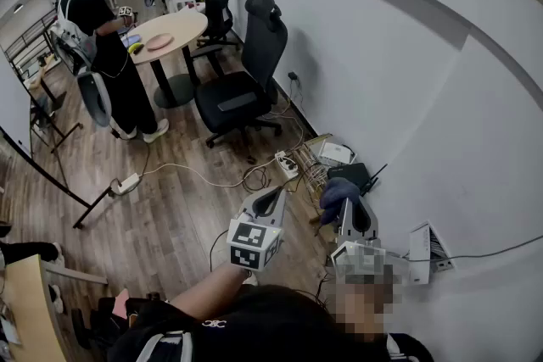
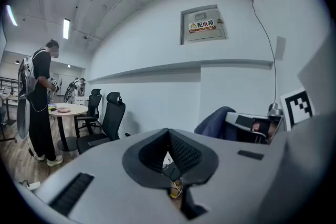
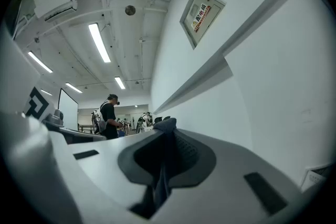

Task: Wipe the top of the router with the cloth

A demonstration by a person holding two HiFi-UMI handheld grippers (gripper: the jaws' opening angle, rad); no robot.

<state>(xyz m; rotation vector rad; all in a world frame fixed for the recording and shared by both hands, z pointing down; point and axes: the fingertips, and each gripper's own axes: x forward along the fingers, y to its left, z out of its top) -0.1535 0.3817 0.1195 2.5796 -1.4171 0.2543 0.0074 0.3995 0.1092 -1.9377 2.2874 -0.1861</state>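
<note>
Right of centre in the head view, the right tool (image 1: 355, 220) is clenched on the dark blue cloth (image 1: 337, 193), which hangs above the black router (image 1: 351, 174) on the floor (image 1: 170, 216) by the wall (image 1: 424, 97), likely ready to wipe. The left tool (image 1: 271, 201) is closed on nothing and kept aside.

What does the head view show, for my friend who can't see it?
The right gripper holds a dark blue cloth near a black router on a wooden floor by a white wall; the left gripper hovers beside it. Farther off, a person stands at a round table.
</note>
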